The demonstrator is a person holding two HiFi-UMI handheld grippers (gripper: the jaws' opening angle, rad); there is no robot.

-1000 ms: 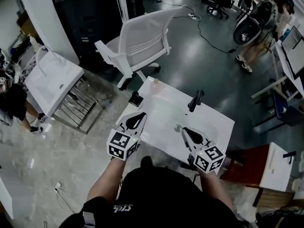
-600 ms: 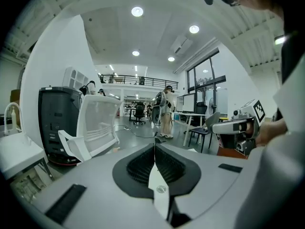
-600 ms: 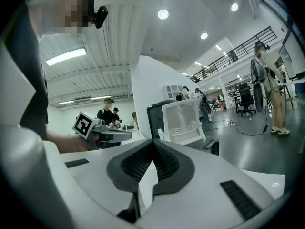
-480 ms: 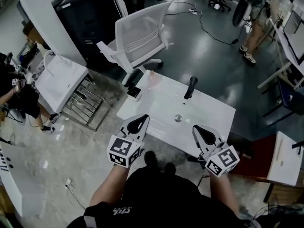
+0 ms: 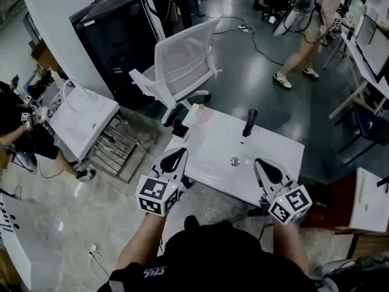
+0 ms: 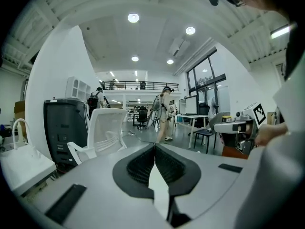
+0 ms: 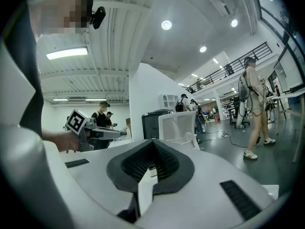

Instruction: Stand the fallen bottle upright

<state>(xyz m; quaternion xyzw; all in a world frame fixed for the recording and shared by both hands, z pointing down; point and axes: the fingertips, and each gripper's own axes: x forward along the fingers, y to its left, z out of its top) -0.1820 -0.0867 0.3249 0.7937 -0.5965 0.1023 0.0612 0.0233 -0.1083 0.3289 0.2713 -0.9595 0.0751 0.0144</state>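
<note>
Bottle (image 5: 249, 121), dark, upright on white table (image 5: 276, 154), my left gripper (image 5: 180, 152) and right gripper (image 5: 260, 163) both closed, empty, near table edge.

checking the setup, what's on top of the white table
A dark bottle, a round silvery object, a black object and a pale object near the far-left corner. The left gripper and right gripper cover bits of the table edge.

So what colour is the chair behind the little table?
White. The mesh-backed office chair shows best in the head view.
</note>
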